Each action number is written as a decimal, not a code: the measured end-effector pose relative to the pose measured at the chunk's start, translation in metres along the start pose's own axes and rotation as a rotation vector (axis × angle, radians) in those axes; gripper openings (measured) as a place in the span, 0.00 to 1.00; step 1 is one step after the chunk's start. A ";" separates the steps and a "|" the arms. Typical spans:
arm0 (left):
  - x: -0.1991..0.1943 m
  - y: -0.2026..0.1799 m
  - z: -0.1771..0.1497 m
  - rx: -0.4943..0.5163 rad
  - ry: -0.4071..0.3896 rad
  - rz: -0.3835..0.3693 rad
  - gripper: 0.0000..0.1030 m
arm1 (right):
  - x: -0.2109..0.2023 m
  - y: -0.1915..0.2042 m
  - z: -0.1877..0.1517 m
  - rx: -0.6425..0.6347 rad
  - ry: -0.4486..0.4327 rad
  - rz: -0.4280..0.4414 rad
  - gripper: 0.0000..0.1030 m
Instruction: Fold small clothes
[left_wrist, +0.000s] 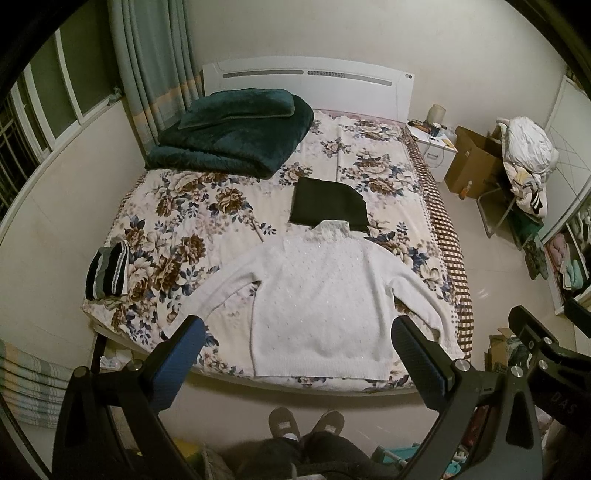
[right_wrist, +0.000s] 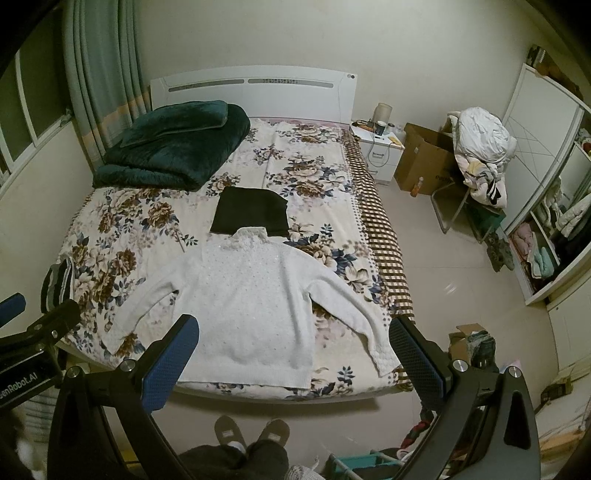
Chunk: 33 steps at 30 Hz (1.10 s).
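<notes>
A white knit sweater (left_wrist: 317, 295) lies spread flat on the floral bed, sleeves out to both sides, hem toward me; it also shows in the right wrist view (right_wrist: 255, 302). A folded dark garment (left_wrist: 328, 203) lies just beyond its collar, also seen from the right (right_wrist: 251, 216). A folded striped garment (left_wrist: 107, 273) sits at the bed's left edge (right_wrist: 59, 286). My left gripper (left_wrist: 299, 332) is open and empty, held above the foot of the bed. My right gripper (right_wrist: 293, 330) is open and empty, beside it to the right.
A folded dark green blanket (left_wrist: 236, 136) lies at the head of the bed. A white nightstand (right_wrist: 376, 155), a cardboard box (right_wrist: 424, 162) and a chair heaped with clothes (right_wrist: 480, 155) stand to the right. My slippered feet (left_wrist: 306, 424) stand on the floor at the bed's foot.
</notes>
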<state>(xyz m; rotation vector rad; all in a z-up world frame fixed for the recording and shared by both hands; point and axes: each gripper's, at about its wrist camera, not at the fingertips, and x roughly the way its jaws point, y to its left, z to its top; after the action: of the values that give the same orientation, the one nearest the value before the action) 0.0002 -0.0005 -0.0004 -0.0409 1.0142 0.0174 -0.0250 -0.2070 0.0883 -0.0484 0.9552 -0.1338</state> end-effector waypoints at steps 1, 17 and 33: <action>0.000 0.000 0.000 -0.001 0.000 -0.002 1.00 | 0.000 0.000 0.000 0.000 0.000 0.000 1.00; 0.000 -0.001 0.000 0.000 -0.004 0.001 1.00 | -0.002 0.001 0.001 0.000 -0.001 0.003 1.00; 0.000 -0.001 0.000 0.000 -0.007 0.002 1.00 | 0.000 0.000 0.000 0.000 -0.003 0.005 1.00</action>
<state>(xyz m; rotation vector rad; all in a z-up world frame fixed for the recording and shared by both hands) -0.0003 -0.0014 -0.0004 -0.0396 1.0071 0.0192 -0.0248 -0.2075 0.0887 -0.0459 0.9525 -0.1294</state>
